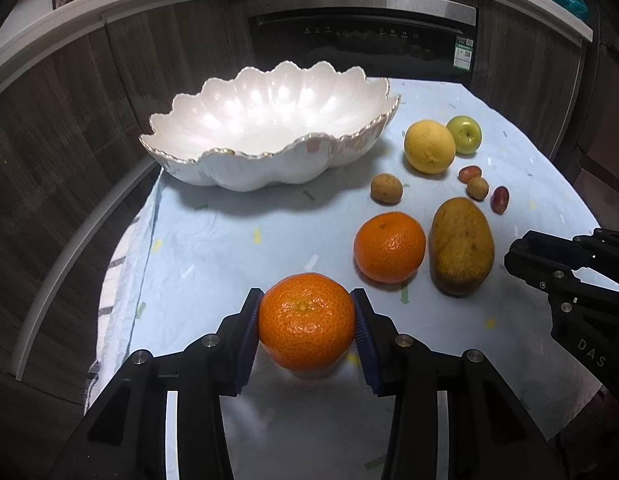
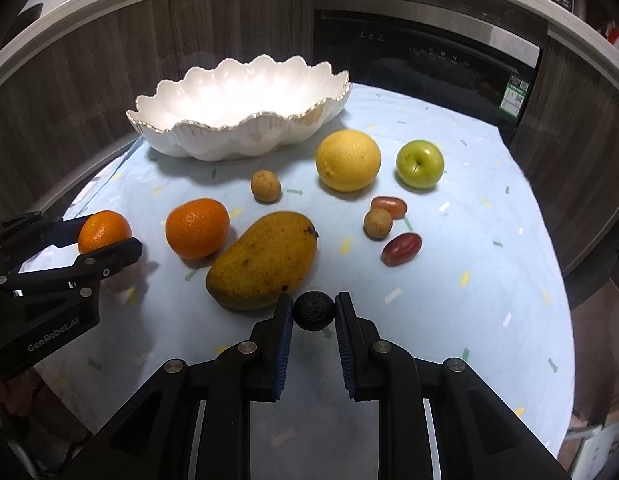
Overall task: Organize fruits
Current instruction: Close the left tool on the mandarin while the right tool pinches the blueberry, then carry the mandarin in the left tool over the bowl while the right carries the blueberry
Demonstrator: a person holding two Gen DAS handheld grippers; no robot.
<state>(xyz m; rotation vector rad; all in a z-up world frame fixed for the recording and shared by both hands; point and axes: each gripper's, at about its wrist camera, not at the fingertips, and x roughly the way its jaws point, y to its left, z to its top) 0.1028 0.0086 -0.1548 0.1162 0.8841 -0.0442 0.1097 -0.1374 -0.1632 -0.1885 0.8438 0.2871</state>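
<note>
Left gripper (image 1: 306, 322): clamped on tangerine (image 1: 306, 322).
Right gripper (image 2: 313, 312): closed around small dark fruit (image 2: 313, 311).
Next: lift both straight, clearing bowl (image 1: 265, 176) rim.

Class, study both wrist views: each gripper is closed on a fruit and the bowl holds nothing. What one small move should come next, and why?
Probably lift the left gripper with its orange and carry it toward the white bowl. Its pads already press the orange's sides, the bowl lies straight ahead, and no fruit blocks that path. The right gripper, shut on the small dark fruit, can follow.
</note>
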